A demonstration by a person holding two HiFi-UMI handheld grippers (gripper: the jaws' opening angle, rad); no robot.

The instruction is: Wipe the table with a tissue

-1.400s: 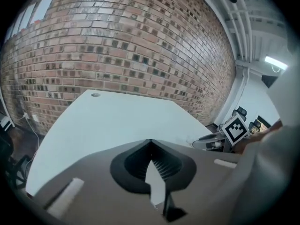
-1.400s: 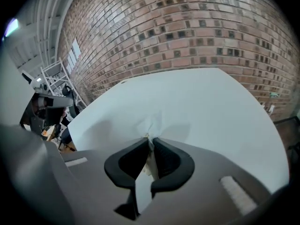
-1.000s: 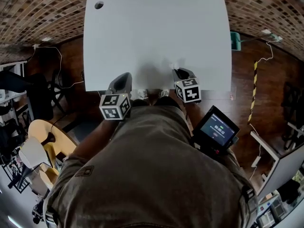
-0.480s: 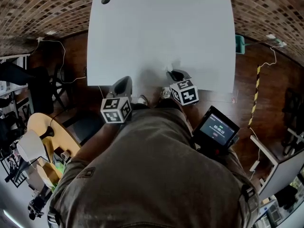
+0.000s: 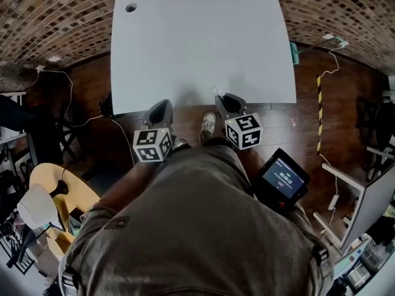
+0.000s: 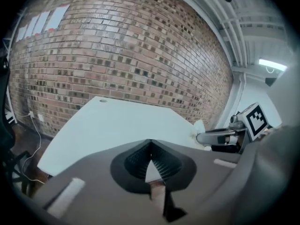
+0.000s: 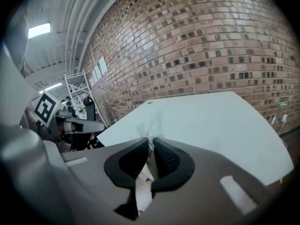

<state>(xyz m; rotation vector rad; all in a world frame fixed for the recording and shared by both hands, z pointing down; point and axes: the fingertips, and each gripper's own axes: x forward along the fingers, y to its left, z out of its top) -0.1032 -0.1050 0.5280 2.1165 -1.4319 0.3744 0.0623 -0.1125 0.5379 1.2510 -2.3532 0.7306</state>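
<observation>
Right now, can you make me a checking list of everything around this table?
Surface: white table, bare, with a round hole in its far left corner.
Job's things: tissue, by the table's near edge.
Clutter: nothing seen.
Grippers: left gripper shut, empty; right gripper shut on the tissue.
Cables: white cable on the floor at left; another cable at right.
Surroundings: brick wall, wooden floor, small screen at the person's hip.

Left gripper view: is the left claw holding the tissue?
No, the left claw is shut on nothing; the tissue is pinched in the right claw.
</observation>
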